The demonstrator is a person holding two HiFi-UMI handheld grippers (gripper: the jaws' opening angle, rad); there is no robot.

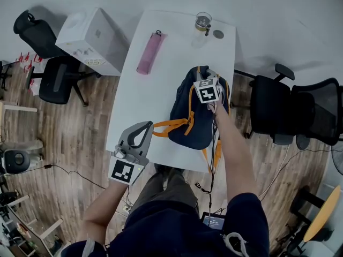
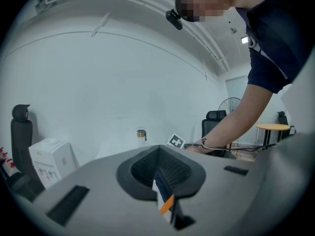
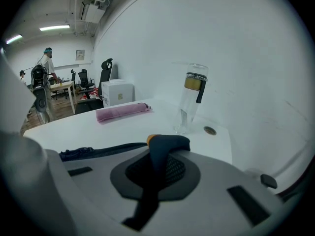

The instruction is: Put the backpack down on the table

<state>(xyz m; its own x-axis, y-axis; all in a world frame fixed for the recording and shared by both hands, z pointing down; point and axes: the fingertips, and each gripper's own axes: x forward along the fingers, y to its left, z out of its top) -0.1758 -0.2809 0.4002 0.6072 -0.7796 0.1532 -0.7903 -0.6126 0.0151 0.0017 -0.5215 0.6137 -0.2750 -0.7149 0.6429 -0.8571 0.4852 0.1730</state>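
Backpack (image 1: 187, 111) is on the near right part of the table (image 1: 161, 92), with one strap dangling over the edge toward us. Our right claw (image 3: 160, 154) is clamped tight on its top handle (image 3: 168, 142). Our left claw (image 1: 148, 127) hangs by the near left edge, down to a slit, and looks pinched on the orange strap (image 1: 171, 125). Pink pouch (image 1: 150, 52) and bottle (image 1: 202, 25) sit at the far end.

Navy backpack (image 1: 194, 123) with orange straps on white tabletop (image 1: 161, 92); right hand-held gripper (image 1: 206, 75) at its top, left hand-held gripper (image 1: 147, 126) at strap end; pink pouch (image 1: 150, 52) beyond.
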